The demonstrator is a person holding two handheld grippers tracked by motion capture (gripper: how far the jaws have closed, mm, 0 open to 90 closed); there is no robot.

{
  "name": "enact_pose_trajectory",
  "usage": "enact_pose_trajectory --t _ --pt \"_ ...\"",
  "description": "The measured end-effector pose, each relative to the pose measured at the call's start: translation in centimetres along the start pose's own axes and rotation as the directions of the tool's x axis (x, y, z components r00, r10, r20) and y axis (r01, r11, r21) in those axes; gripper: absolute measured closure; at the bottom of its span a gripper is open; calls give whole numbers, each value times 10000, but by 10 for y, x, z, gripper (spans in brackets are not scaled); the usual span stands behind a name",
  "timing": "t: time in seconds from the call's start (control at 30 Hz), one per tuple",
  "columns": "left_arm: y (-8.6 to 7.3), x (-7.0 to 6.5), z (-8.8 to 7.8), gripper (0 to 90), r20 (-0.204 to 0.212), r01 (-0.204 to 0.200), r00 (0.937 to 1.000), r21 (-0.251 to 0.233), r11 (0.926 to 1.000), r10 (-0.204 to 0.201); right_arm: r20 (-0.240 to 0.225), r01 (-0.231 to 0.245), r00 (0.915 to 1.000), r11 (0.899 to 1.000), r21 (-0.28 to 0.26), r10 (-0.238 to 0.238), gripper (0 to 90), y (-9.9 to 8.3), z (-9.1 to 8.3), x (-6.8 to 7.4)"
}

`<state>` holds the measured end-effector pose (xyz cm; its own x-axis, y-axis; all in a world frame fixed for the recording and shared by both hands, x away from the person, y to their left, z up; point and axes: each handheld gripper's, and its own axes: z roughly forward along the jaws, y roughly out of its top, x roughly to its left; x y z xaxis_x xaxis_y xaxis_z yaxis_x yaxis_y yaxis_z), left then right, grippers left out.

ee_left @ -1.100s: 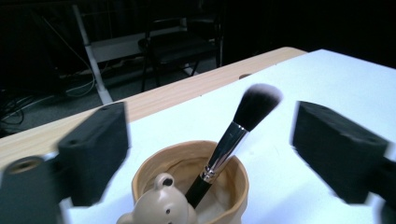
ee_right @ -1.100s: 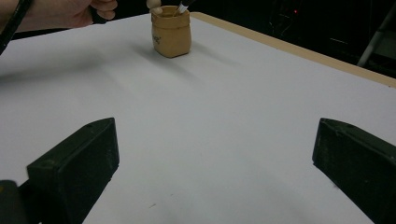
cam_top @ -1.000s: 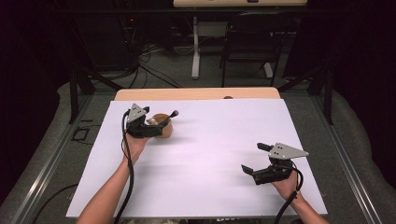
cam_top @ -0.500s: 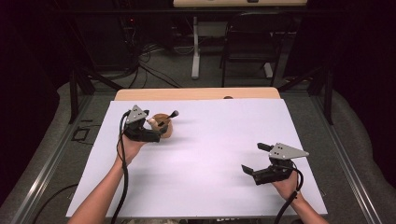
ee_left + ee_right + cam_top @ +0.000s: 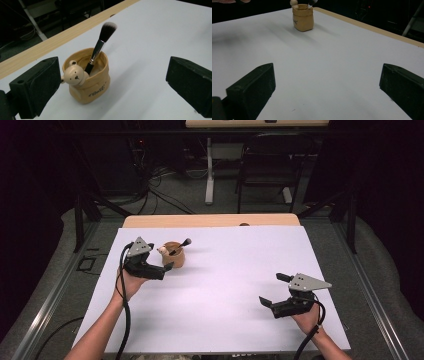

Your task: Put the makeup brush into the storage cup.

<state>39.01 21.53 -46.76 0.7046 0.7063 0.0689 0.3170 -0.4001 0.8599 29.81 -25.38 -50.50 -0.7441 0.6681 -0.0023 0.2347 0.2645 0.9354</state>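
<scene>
White-covered table point(image 5: 220, 295), wood far edge, dark rm w/ cables, bear pot point(image 5: 174, 254)

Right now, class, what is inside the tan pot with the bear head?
A makeup brush stands tilted inside the tan pot, bristles up, its black handle leaning by the bear head. The handle's lower end and the pot's bottom are hidden by the pot's wall.

You face a white-covered worktop point(image 5: 225, 285) with a bare wooden strip along its far edge. Beyond that edge lies grey carpet point(image 5: 175, 200) strewn with black cables point(image 5: 155, 175), a white desk leg point(image 5: 209, 172), a dark chair point(image 5: 265, 167) and unlit darkness.
</scene>
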Motion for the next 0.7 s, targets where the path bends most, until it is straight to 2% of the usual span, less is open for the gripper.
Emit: enact_pose_trajectory --t 0.17,0.4,0.7 --pt "-8 -5 -13 0 19 176 9998 -360 9992 -175 119 50 9999 10000 -62 -49 0 1 -3 0" --pt "-20 -16 -33 0 11 206 9998 -771 9968 -206 210 70 9998 9997 -213 -66 0 1 -5 2" --pt "-37 -30 -55 0 -107 473 9987 -1537 9870 -495 293 180 9994 9992 -369 -169 0 2 -8 3"
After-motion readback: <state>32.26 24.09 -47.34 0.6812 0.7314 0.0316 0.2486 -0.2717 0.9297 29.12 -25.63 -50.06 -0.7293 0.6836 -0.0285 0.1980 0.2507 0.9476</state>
